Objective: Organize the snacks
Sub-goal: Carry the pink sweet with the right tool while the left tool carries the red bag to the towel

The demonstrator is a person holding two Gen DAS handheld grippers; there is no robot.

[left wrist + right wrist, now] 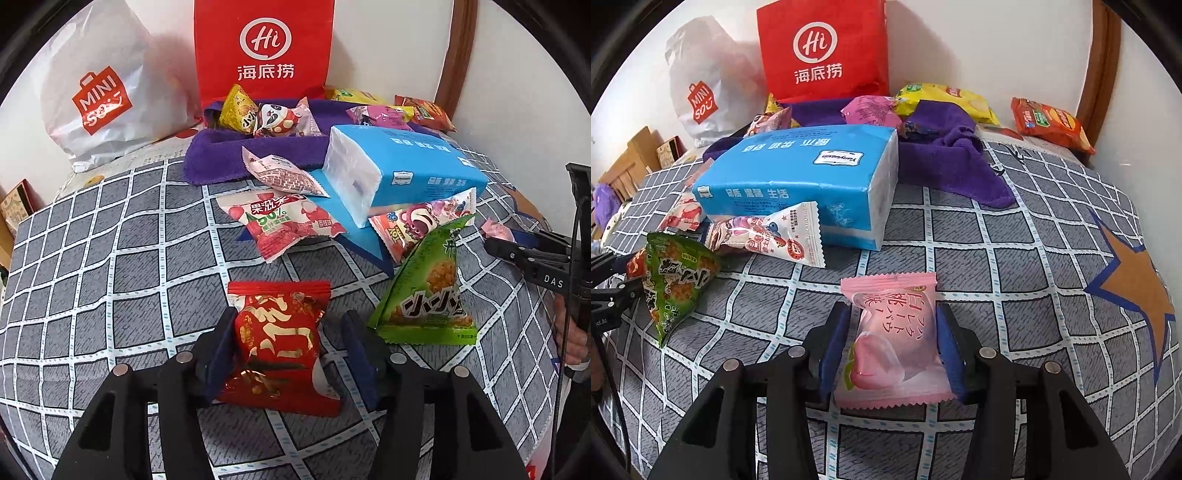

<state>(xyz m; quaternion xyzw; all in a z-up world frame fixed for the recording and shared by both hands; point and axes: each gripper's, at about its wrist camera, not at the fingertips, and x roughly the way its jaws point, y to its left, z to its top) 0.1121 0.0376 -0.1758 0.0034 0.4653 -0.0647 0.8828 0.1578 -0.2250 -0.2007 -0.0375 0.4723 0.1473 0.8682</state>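
In the left wrist view my left gripper (290,325) is shut on a red and gold snack packet (280,343), its blue pads against the packet's sides. In the right wrist view my right gripper (892,317) is shut on a pink peach snack packet (894,339). A green triangular packet (428,291) lies right of the left gripper and shows at the left of the right wrist view (676,280). A purple cloth (221,155) at the back holds several snacks.
A blue tissue pack (406,166) sits mid-bed with strawberry (284,221) and bear (417,221) packets around it. A red Hi bag (264,48) and white Miniso bag (99,96) stand against the wall. Orange (1052,123) and yellow (945,99) packets lie at the back right.
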